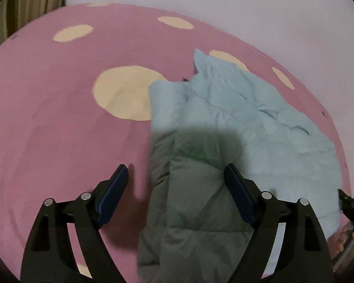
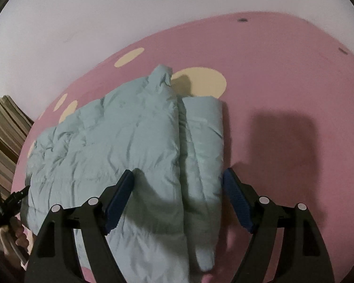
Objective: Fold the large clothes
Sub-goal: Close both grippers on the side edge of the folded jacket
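Note:
A light blue puffer jacket (image 1: 247, 122) lies flat on a pink cover with cream dots (image 1: 59, 118), collar toward the far side. In the left wrist view my left gripper (image 1: 176, 167) hovers open over the jacket's folded left edge, and its shadow falls on the fabric. In the right wrist view the same jacket (image 2: 120, 136) shows a side strip folded inward along its right edge (image 2: 203, 129). My right gripper (image 2: 179, 172) is open above that strip, its pads clear of the fabric. The left gripper (image 2: 9, 202) shows at the far left edge, held by a hand.
A pale wall (image 2: 82, 11) runs behind the pink cover (image 2: 283, 82). Striped fabric (image 2: 4, 127) lies off the cover's left side in the right wrist view. Bare pink cover spreads to the left of the jacket in the left wrist view.

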A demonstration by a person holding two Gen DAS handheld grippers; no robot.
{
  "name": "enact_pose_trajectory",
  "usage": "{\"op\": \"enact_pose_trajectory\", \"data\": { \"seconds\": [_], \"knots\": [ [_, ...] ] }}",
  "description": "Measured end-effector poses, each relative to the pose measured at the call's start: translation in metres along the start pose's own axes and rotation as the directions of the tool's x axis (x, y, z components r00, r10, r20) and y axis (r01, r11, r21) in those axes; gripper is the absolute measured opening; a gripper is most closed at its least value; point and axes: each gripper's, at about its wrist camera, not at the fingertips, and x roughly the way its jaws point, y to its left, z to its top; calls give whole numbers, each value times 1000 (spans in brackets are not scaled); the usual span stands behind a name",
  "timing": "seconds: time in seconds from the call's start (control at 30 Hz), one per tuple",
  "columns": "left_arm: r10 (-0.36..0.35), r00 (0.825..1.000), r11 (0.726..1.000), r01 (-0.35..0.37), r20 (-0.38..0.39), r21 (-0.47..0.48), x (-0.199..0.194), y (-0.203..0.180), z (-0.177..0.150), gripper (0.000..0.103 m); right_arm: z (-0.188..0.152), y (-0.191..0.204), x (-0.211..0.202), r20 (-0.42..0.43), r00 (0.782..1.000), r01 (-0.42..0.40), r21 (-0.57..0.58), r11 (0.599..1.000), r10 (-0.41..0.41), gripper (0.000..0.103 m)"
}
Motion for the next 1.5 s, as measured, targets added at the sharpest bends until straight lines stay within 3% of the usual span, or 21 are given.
{"op": "enact_pose_trajectory", "data": {
  "seconds": [0.3,0.63,0.73,0.8,1.13,1.2,1.37,1.5],
  "knots": [
    [-20,999,997,22,-34,70,20,-4,6,85,2,3,21,-20,1000,13,-25,1000,-13,82],
    [-47,998,997,48,-34,56,16,-2,13,79,-7,12,20,-1,999,39,-74,997,-39,70],
    [-8,1000,1000,8,-1,7,10,9,11,83,-9,16,21,-2,999,37,-67,997,-37,70],
    [-45,999,999,45,-19,-19,13,18,9,84,-8,15,20,2,999,38,-67,997,-38,71],
    [-75,996,996,77,-41,50,18,0,10,88,-15,11,14,36,998,55,-63,996,-53,78],
    [-76,996,995,78,-42,55,21,-4,11,85,-16,11,14,33,998,54,-67,996,-52,78],
    [-93,995,994,95,-40,48,22,-7,15,64,-10,4,7,34,998,51,-54,997,-49,79],
    [-97,994,994,99,-43,51,24,-9,15,63,-9,-8,9,32,998,53,-18,998,-52,85]
  ]
}}
